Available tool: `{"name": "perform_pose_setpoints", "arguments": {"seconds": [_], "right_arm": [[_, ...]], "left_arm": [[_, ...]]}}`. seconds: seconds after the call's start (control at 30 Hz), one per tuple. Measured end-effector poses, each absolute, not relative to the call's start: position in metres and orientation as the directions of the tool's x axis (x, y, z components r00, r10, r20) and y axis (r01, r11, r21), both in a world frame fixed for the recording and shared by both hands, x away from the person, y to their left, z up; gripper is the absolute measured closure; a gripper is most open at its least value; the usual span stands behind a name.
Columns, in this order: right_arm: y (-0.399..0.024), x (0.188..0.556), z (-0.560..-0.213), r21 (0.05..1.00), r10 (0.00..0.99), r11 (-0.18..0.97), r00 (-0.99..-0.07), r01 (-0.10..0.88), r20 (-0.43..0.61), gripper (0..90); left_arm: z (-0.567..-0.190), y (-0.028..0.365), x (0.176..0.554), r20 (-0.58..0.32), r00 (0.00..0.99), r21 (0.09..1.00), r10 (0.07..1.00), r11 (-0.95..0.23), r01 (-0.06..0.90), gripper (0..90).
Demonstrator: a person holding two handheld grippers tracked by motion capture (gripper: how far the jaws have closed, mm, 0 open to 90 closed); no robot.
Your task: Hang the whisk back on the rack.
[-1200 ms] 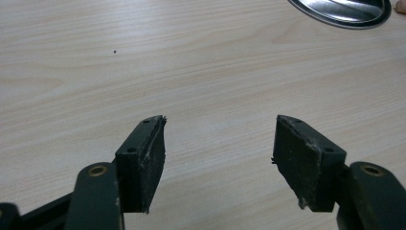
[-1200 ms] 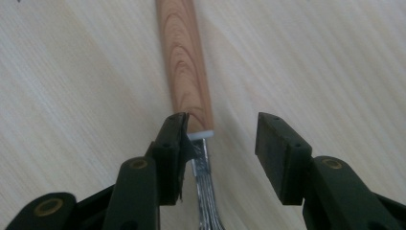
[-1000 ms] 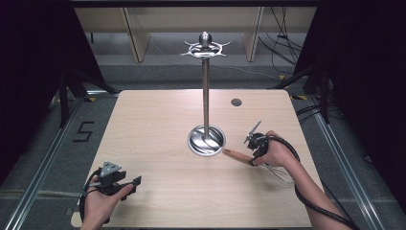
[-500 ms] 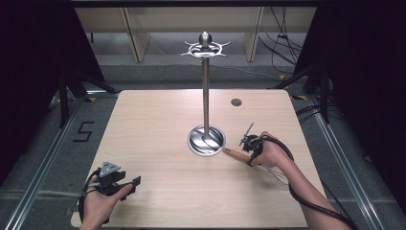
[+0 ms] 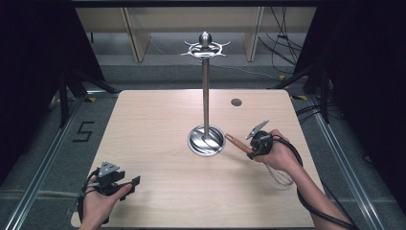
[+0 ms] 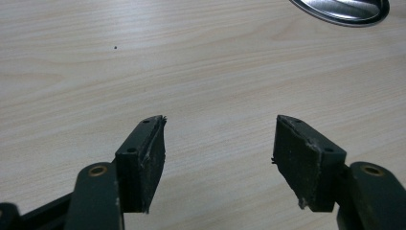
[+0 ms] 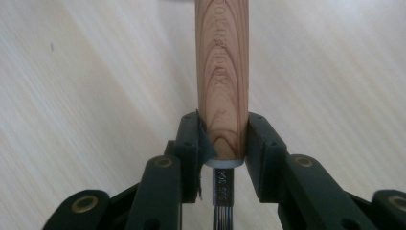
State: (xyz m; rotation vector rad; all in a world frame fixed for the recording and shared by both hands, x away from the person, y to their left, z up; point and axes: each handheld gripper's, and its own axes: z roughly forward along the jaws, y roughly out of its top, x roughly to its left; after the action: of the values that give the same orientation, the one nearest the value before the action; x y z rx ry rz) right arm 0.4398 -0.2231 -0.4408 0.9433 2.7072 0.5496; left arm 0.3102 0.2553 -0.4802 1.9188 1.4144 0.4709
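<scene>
The right gripper (image 5: 250, 146) has its jaws clamped tight; the left gripper (image 5: 125, 183) rests with jaws apart.

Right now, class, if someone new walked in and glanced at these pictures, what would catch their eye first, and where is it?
The tall shiny metal stand rises from a round dish base at the table's middle, topped by a ring of hooks. Just right of the base, the right gripper is clamped on the wooden handle of a whisk, whose wires trail under the hand. At the near left corner, the left gripper rests with fingers apart.

Table layout
Stand (image 5: 205, 96) at centre of table (image 5: 158, 115); whisk (image 5: 239, 143) just right of its base; left gripper (image 5: 128, 183) near front-left.
</scene>
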Motion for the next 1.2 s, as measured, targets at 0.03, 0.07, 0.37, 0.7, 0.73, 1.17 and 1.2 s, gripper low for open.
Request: {"name": "perform_pose_setpoints", "arguments": {"seconds": [0.03,0.07,0.37,0.7,0.73,1.17,1.2], "right_arm": [[-0.225,0.436,-0.438,0.465,0.659,0.687,-0.748,0.558,-0.077,69.9],[-0.225,0.436,-0.438,0.465,0.659,0.687,-0.748,0.558,-0.077,69.9],[-0.240,0.421,-0.419,0.654,0.712,0.571,-0.696,0.496,-0.094,70.0],[-0.252,0.417,-0.410,0.747,0.742,0.505,-0.659,0.432,-0.121,70.1],[-0.252,0.416,-0.409,0.749,0.749,0.491,-0.654,0.445,-0.103,70.2],[-0.250,0.416,-0.382,0.791,0.746,0.479,-0.651,0.382,-0.137,70.3],[-0.250,0.416,-0.382,0.791,0.746,0.479,-0.651,0.382,-0.137,70.3]], "left_arm": [[-0.480,0.255,0.310,-0.111,0.339,0.712,0.934,-0.163,0.683,34.8],[-0.480,0.255,0.310,-0.111,0.339,0.712,0.934,-0.163,0.683,34.8],[-0.480,0.255,0.310,-0.105,0.329,0.712,0.938,-0.160,0.683,34.9],[-0.480,0.255,0.310,-0.112,0.330,0.713,0.937,-0.155,0.684,34.8],[-0.480,0.256,0.310,-0.115,0.329,0.713,0.937,-0.152,0.684,34.8],[-0.479,0.256,0.309,-0.102,0.323,0.716,0.941,-0.156,0.680,34.8],[-0.479,0.256,0.309,-0.102,0.323,0.716,0.941,-0.156,0.680,34.8]]}}
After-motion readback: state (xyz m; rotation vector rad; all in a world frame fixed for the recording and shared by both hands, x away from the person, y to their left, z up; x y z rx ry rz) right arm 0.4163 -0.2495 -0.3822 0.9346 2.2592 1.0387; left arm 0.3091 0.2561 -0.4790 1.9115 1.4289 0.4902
